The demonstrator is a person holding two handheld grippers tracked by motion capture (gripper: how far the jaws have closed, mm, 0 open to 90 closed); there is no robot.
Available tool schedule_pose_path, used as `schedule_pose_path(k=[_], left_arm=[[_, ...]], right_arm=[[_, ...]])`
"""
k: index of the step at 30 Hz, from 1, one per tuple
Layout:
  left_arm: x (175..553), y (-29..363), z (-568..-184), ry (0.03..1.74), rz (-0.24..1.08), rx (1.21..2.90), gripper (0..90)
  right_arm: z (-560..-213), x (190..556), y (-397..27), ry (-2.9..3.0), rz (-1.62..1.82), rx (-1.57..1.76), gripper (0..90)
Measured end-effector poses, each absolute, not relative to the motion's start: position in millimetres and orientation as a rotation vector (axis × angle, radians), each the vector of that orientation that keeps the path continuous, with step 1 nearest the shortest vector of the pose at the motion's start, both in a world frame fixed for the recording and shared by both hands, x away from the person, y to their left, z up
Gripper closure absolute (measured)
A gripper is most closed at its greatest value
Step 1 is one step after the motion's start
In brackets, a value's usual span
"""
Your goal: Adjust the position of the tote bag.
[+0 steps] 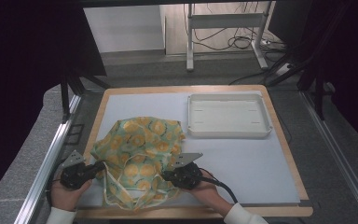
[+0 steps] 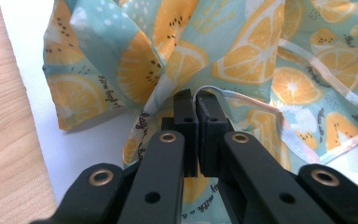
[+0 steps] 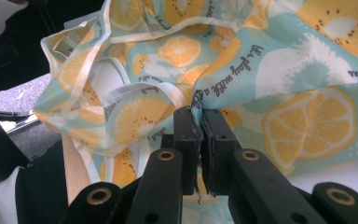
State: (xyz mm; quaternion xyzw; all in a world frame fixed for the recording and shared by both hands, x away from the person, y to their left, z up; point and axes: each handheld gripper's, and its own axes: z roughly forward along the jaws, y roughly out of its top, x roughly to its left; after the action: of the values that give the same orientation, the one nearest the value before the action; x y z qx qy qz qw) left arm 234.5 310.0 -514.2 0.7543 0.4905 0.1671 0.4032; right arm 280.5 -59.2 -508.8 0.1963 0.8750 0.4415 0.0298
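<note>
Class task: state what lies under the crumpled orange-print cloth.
The cloth rests on the white mat covering the wooden table. Anything beneath its folds is covered.

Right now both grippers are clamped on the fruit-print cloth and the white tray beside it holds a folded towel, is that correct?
Not quite: the white tray is empty, as the high view shows. The rest holds: the left gripper and right gripper are both clamped on the fruit-print cloth.

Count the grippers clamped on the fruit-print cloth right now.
2: left gripper pinches the cloth at its near left edge, right gripper at its near right.
</note>
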Motion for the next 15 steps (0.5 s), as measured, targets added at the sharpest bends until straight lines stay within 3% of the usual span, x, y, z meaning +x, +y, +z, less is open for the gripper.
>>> schedule_pose_path(k=[15], left_arm=[[230.7,327.1,-519.3,1.338,0.474,1.892,87.9]], right_arm=[[-516.0,270.8,-47.4,2.763,1.332,0.490,82.4]])
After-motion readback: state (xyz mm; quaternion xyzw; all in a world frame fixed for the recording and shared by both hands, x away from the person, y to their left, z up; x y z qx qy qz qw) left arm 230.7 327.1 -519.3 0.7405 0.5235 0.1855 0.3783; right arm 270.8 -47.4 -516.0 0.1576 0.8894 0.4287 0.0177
